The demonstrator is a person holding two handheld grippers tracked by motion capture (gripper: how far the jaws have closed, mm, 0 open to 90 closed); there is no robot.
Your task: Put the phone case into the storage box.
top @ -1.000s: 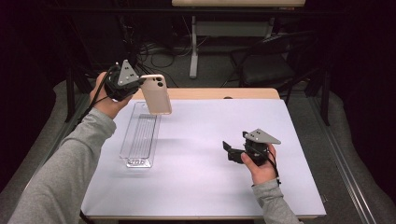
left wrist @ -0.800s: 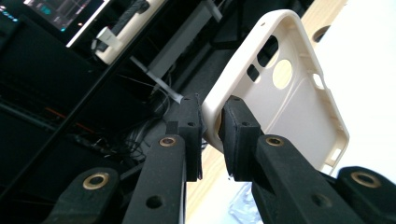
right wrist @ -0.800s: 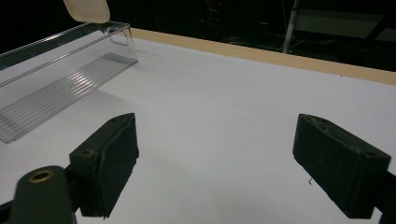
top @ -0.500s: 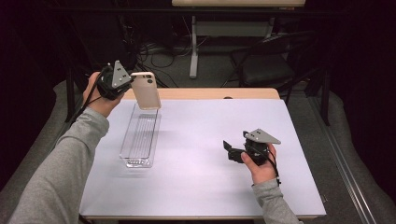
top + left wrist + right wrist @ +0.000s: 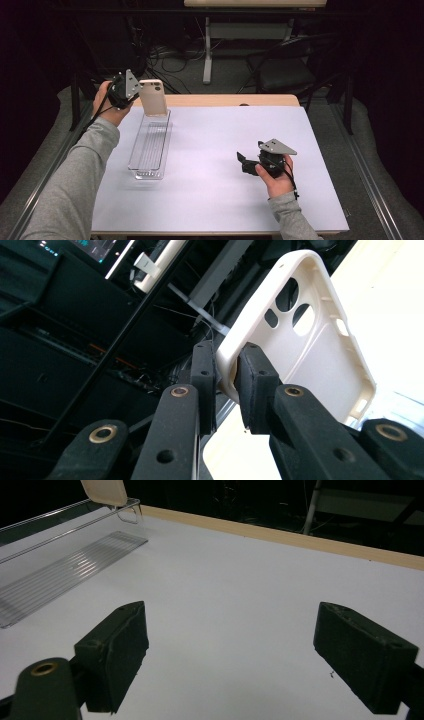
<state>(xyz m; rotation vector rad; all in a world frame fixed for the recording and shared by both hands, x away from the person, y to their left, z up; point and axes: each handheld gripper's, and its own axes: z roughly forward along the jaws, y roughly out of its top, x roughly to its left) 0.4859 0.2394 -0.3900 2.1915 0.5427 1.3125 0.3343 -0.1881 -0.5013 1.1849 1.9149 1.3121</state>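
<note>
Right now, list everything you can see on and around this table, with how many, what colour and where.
phone case: one, cream, held upright over the far end of the tray
tray: one, clear plastic, left part of the table, lying lengthwise
table: one, white top with a wooden far edge
chair: one, dark, on the floor beyond the table
cables: several, dark, on the floor beyond the table
left gripper: one, black, fingers shut on the case's edge
right gripper: one, black, open, low over the table's right part
sleeves: two, grey, coming in from the bottom
</note>
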